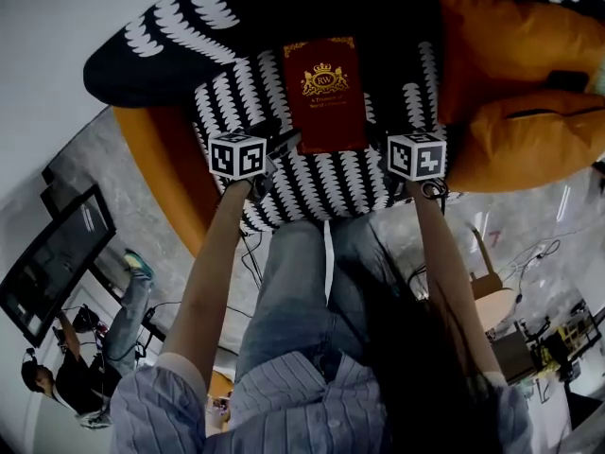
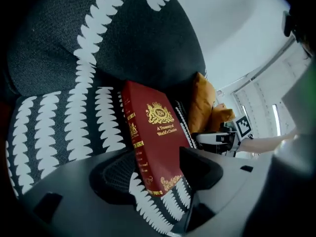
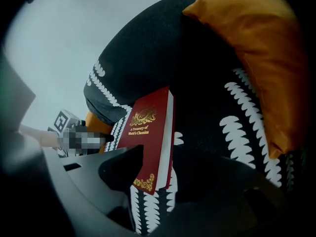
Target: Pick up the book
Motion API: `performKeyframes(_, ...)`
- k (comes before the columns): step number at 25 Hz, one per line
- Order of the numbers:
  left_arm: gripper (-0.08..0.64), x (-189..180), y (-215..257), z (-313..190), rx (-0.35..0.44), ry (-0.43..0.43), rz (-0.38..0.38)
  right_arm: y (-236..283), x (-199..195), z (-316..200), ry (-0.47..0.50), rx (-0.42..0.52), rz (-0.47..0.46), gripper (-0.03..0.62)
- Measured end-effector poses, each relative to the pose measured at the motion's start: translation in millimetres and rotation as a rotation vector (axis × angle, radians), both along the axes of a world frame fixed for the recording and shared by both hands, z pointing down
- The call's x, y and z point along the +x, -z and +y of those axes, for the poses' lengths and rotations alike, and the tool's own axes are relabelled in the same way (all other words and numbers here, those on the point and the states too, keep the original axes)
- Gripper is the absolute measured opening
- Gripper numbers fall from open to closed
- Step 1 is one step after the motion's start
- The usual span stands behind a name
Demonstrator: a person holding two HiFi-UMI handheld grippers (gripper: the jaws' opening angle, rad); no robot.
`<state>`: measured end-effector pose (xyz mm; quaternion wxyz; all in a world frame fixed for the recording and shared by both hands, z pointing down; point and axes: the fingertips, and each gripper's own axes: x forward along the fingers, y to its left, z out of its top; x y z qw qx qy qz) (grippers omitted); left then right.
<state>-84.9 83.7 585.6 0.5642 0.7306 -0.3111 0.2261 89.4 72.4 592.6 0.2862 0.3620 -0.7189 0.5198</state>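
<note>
The near end of the book [image 2: 150, 132] hides behind the dark fingers [image 2: 202, 169] of the left gripper [image 2: 159, 171], so I cannot tell if they squeeze it, the gold spine words are too tiny to read, and the orange cushion [image 1: 510, 36] runs off the edge.

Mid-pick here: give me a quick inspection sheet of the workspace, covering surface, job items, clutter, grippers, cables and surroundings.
Surface: black seat cushion with white leaf pattern, soft, not flat.
Job's things: red hardcover book with gold crest, lying cover up on the cushion, its near end toward the person.
Clutter: orange pillows to the right of the book, apart from it; nothing else seen.
Grippers: left gripper, jaws appear closed on the book's near spine-side corner; right gripper, jaws appear closed on its near page-side corner.
Cables: thin dark cables on the grey floor beside the person's legs; none near the book.
Surroundings: dark monitor and seated person at lower left.
</note>
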Motion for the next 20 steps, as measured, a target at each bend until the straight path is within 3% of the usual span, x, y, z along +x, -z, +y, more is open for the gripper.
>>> performKeyframes(2, 0.293, 4, -5, -7, -0.006, 0.009, -0.007, -4, 1, -2, 0.011, -0.001, -0.005, 0.182)
performKeyframes(5, 0.342, 17, -14, -1, -0.057, -0.013, 0.046, -8, 0, -1, 0.024, -0.014, -0.011, 0.192)
performKeyframes(10, 0.370, 30, -27, 11, -0.096, -0.166, 0.050, -16, -8, -3, 0.027, -0.030, -0.011, 0.193)
performKeyframes(13, 0.371, 38, -32, 13, -0.116, -0.205, 0.055, -19, -8, -2, 0.038, -0.034, -0.018, 0.193)
performKeyframes(17, 0.371, 42, -45, 9, -0.145, -0.161, 0.073, -22, -11, -2, 0.022, -0.047, -0.050, 0.193)
performKeyframes(20, 0.371, 40, -51, 6, -0.154, -0.079, 0.098, -27, -14, -1, 0.044, -0.032, -0.069, 0.192)
